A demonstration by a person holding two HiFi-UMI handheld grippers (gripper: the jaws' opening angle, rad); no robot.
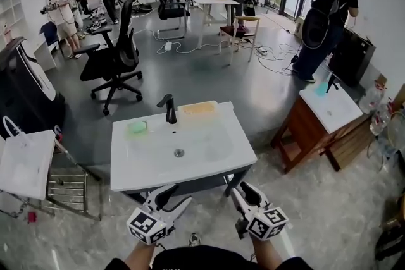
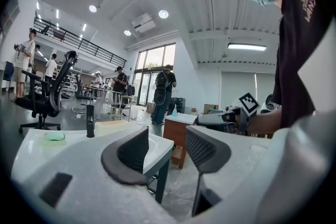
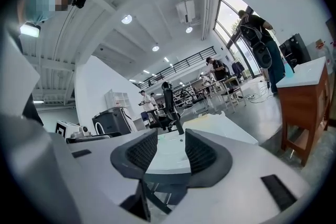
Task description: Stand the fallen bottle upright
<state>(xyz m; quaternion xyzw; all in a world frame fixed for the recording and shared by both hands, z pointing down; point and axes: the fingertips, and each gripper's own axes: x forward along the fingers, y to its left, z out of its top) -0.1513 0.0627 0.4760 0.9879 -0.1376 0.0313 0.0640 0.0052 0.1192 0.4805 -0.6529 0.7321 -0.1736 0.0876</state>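
The white washbasin point(image 1: 152, 167) stands right in front of me, with a black tap point(image 1: 169, 109) at its back edge, a green soap-like lump point(image 1: 137, 128) and a yellow sponge point(image 1: 199, 109). I see no fallen bottle in any view. A small teal bottle point(image 1: 323, 89) stands upright on the other vanity at the right. My left gripper point(image 1: 173, 196) hovers at the basin's front edge, open and empty. My right gripper point(image 1: 245, 190) is level with it at the front right corner, also open with nothing between its jaws. In the gripper views, the left gripper point(image 2: 167, 139) and the right gripper point(image 3: 169, 140) show bare pads.
A wooden vanity point(image 1: 302, 131) with a white top stands to the right. A black office chair point(image 1: 117, 57) is beyond the basin. At the left are a black bin point(image 1: 25, 95), a white bag point(image 1: 22, 164) and a metal rack point(image 1: 66, 190). Several people stand far back.
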